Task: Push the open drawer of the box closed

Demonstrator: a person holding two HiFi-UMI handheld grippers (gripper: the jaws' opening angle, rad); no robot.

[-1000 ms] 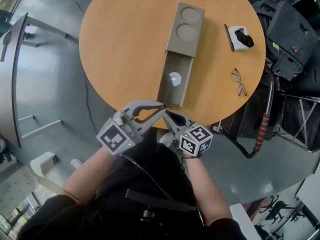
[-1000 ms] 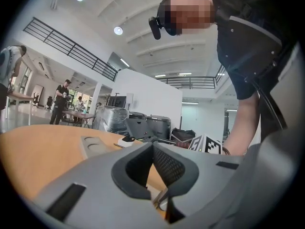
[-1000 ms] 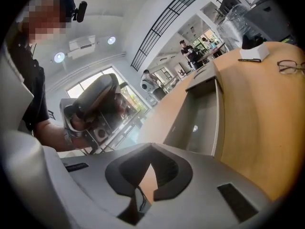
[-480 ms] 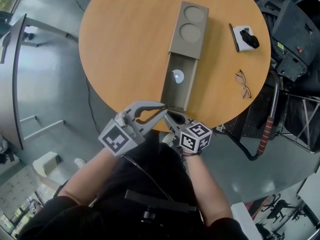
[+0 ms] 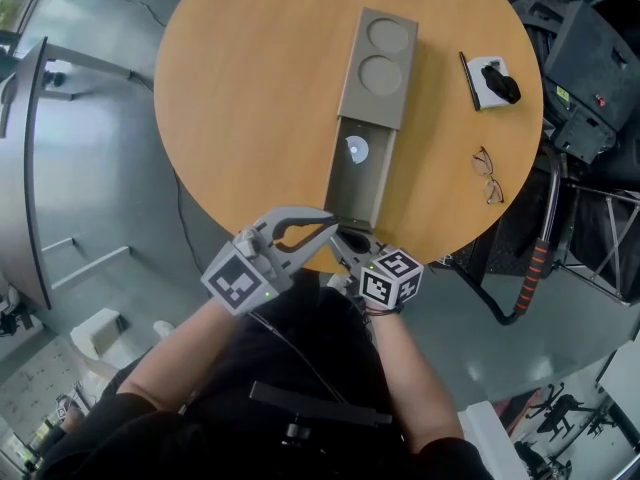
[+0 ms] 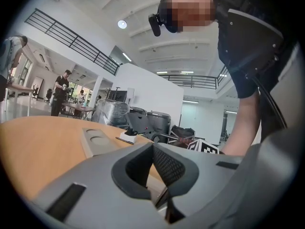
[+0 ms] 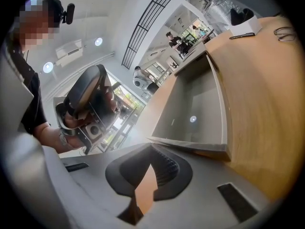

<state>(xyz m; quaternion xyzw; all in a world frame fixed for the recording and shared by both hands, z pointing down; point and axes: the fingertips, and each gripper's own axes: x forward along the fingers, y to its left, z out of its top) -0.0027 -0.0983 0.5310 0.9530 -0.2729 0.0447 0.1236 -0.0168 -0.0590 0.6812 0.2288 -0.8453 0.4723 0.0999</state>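
Note:
A long grey box (image 5: 378,58) with two round recesses lies on the round wooden table (image 5: 250,98). Its drawer (image 5: 358,173) stands open toward me, with a small white disc (image 5: 353,149) inside. My left gripper (image 5: 330,220) is shut, its tips at the near left corner of the drawer's front. My right gripper (image 5: 346,236) is also shut, right beside it at the drawer's front edge. In the right gripper view the drawer (image 7: 195,113) opens just beyond the shut jaws of the right gripper (image 7: 151,147). In the left gripper view the box (image 6: 97,141) lies past the shut left gripper (image 6: 153,144).
A pair of glasses (image 5: 484,175) lies at the table's right rim. Farther back is a white pad with a black object (image 5: 490,80) and a pen. Dark chairs and equipment (image 5: 590,78) crowd the right side. The table's near edge runs just under the grippers.
The view has shifted slightly. Both grippers stay shut at the drawer's front end, and the drawer looks about as far open as before.

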